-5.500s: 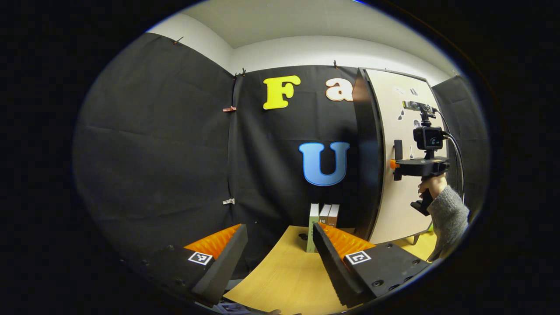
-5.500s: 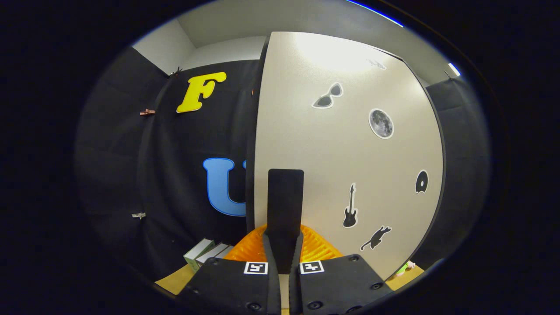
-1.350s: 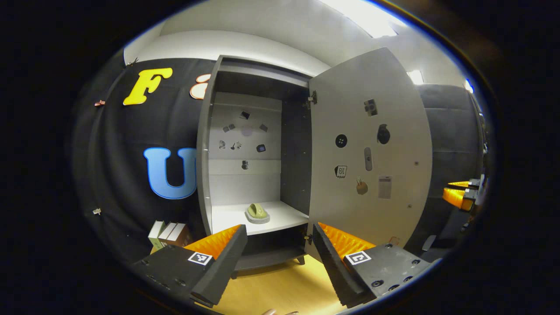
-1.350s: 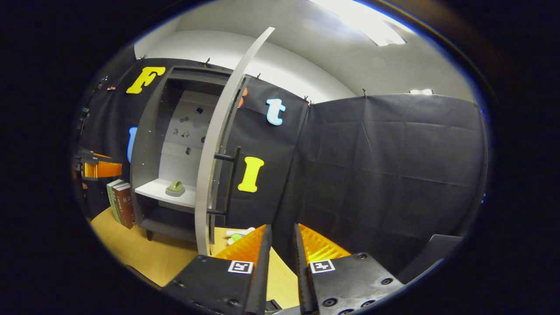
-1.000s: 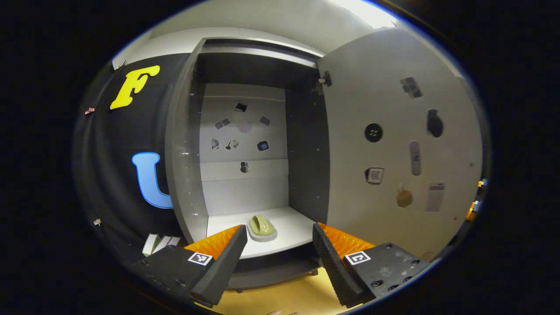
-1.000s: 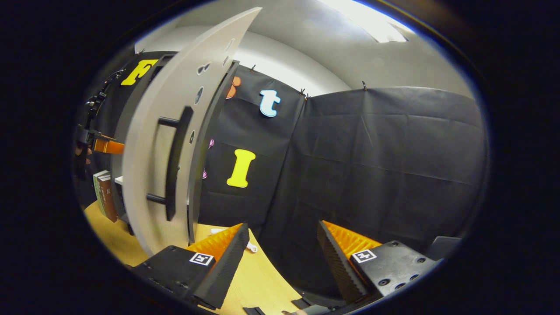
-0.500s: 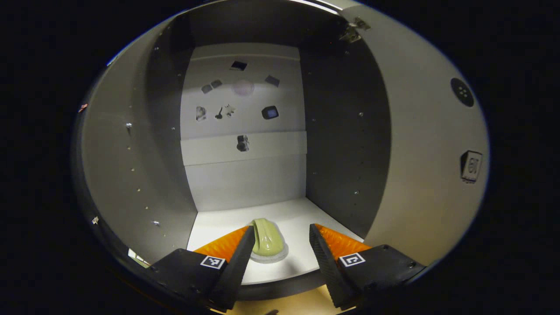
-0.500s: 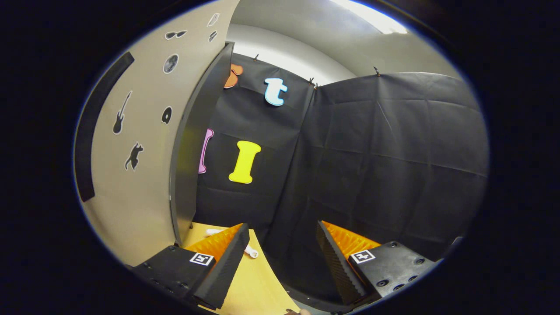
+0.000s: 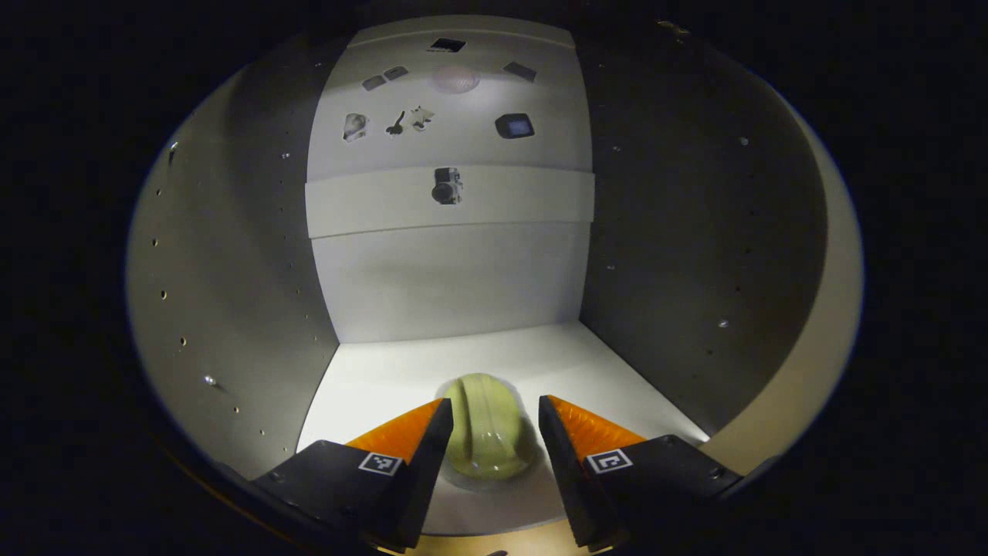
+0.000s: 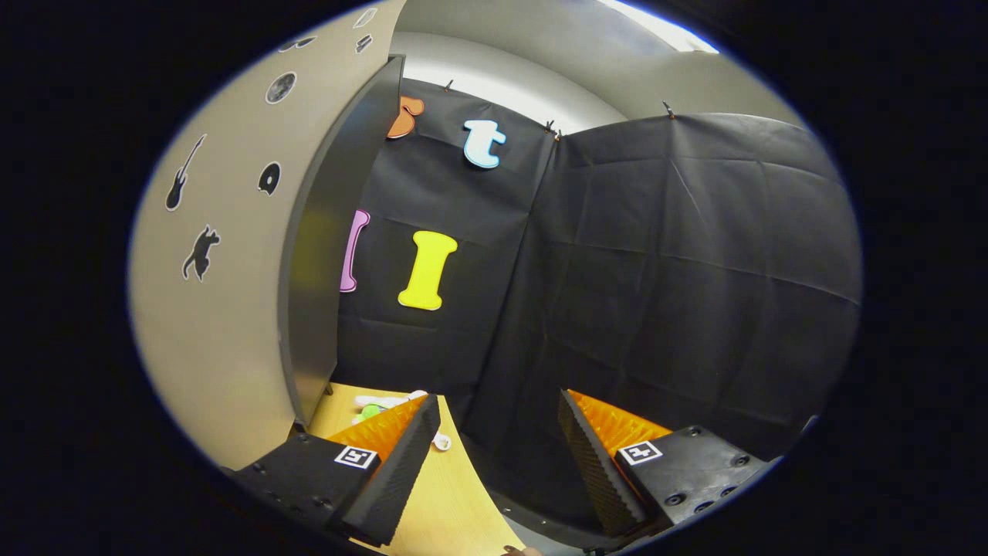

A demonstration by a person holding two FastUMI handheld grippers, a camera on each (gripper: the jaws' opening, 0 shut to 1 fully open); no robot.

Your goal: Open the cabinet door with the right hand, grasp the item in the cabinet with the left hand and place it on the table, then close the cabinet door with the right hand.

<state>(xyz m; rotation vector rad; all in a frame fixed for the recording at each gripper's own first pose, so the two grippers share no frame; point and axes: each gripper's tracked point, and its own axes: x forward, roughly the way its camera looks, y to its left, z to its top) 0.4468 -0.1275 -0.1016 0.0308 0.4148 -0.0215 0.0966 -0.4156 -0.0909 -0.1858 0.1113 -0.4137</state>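
Observation:
A pale green domed item (image 9: pixel 486 423) on a clear round base rests on the white shelf (image 9: pixel 587 371) inside the open cabinet. My left gripper (image 9: pixel 489 417) is open and reaches into the cabinet, one finger on either side of the item, not pressing it. In the right gripper view the cabinet door (image 10: pixel 224 255) stands swung open at the left, its sticker-covered face towards me. My right gripper (image 10: pixel 494 421) is open and holds nothing, pointing at the black cloth wall beside the door.
Grey cabinet side walls (image 9: pixel 231 293) close in on both sides of the left gripper. The back panel (image 9: pixel 451 193) carries small stickers. On the wooden table (image 10: pixel 455 502) behind the door lie small white and green objects (image 10: pixel 378 405).
My left gripper has gone deeper into the cabinet, so the green item now sits between its fingers. The right gripper has let go of the handle, opened and turned away to the right of the door.

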